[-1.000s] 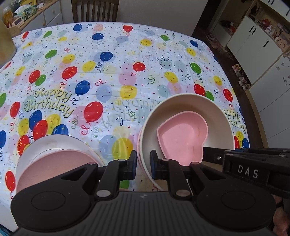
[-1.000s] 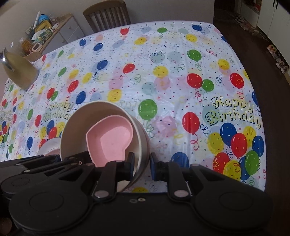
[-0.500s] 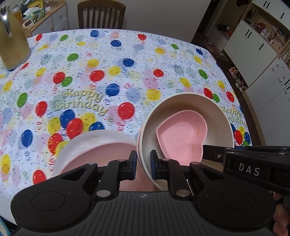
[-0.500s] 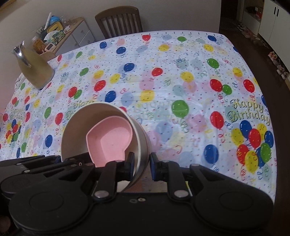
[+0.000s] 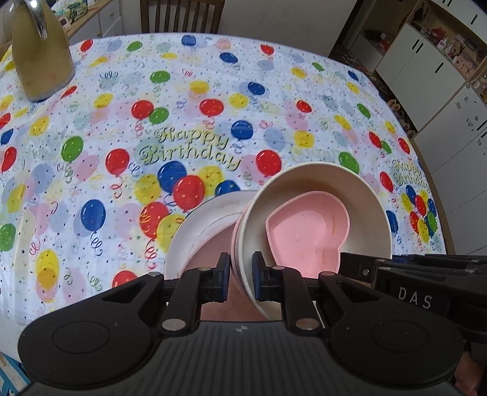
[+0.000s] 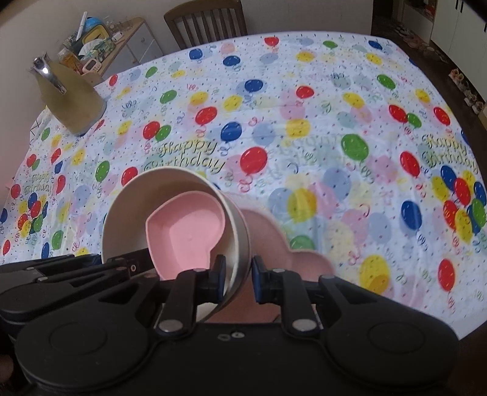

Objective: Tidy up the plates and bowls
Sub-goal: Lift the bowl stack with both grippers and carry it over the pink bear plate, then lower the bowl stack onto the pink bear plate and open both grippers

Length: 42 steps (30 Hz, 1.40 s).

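Both grippers hold one cream bowl [image 5: 362, 195] by opposite rims, above the table. A pink heart-shaped bowl [image 5: 307, 234] sits inside it. My left gripper [image 5: 241, 275] is shut on the bowl's left rim. My right gripper [image 6: 238, 275] is shut on its right rim; the cream bowl [image 6: 127, 207] and pink heart bowl [image 6: 188, 231] show here too. Below the bowl lies a white plate [image 5: 194, 225] with a pink plate [image 5: 213, 246] on it. In the right wrist view the pink plate [image 6: 274, 240] lies under the bowl.
A yellow kettle [image 5: 39, 58] stands at the table's far left, also in the right wrist view [image 6: 71, 100]. A wooden chair [image 5: 182, 15] is behind the table. White cabinets [image 5: 441, 79] stand to the right. The balloon tablecloth [image 5: 182, 121] covers the table.
Both grippers have carried the cream bowl leftwards and higher; it now hangs over the white and pink plates. The kettle has come into view.
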{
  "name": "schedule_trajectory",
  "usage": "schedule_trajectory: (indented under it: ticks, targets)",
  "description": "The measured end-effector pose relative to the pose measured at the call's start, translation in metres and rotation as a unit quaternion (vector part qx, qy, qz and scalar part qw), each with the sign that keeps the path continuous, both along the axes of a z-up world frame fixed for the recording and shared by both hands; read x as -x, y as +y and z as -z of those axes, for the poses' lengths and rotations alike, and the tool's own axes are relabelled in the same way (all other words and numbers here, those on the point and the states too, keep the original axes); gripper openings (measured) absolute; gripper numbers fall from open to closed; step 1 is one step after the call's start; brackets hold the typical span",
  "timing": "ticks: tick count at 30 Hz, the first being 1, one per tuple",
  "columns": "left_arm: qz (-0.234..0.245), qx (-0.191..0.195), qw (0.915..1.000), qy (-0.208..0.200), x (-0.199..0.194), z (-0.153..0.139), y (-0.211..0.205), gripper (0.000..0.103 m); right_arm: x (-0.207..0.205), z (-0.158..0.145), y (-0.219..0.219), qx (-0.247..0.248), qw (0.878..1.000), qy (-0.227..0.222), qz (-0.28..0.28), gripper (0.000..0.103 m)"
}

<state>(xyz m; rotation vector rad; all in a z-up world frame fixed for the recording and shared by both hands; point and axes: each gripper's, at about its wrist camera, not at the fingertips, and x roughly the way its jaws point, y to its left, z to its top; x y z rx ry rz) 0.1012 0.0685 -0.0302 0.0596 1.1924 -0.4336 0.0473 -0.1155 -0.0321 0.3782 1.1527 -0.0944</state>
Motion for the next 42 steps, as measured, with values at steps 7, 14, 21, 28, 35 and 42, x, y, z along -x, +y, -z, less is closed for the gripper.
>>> schedule_trajectory:
  ticks: [7,14,21,28,35,42]
  targets:
    - [0.026,-0.008,0.9992,0.03,-0.011,0.019,0.01,0.014,-0.001,0.02,0.019,-0.009,0.999,0.038,0.016,0.016]
    - [0.04,-0.001,0.9977,0.055,-0.021,0.038,0.008,0.014,-0.006,0.033,0.02,-0.005,0.997,0.063,0.036,0.017]
    - [0.043,0.003,0.9973,0.059,-0.031,0.049,0.001,0.014,-0.015,0.042,0.014,-0.002,0.996,0.074,0.049,0.017]
    - [0.041,0.009,0.9973,0.059,-0.04,0.054,0.0,0.014,-0.024,0.042,0.013,0.003,0.996,0.075,0.051,0.018]
    - [0.043,0.015,0.9974,0.057,-0.04,0.054,0.004,0.014,-0.025,0.041,0.013,0.002,0.996,0.072,0.052,0.022]
    - [0.05,0.012,0.998,0.035,-0.029,0.047,0.009,0.014,-0.016,0.032,0.016,0.001,0.998,0.049,0.051,0.027]
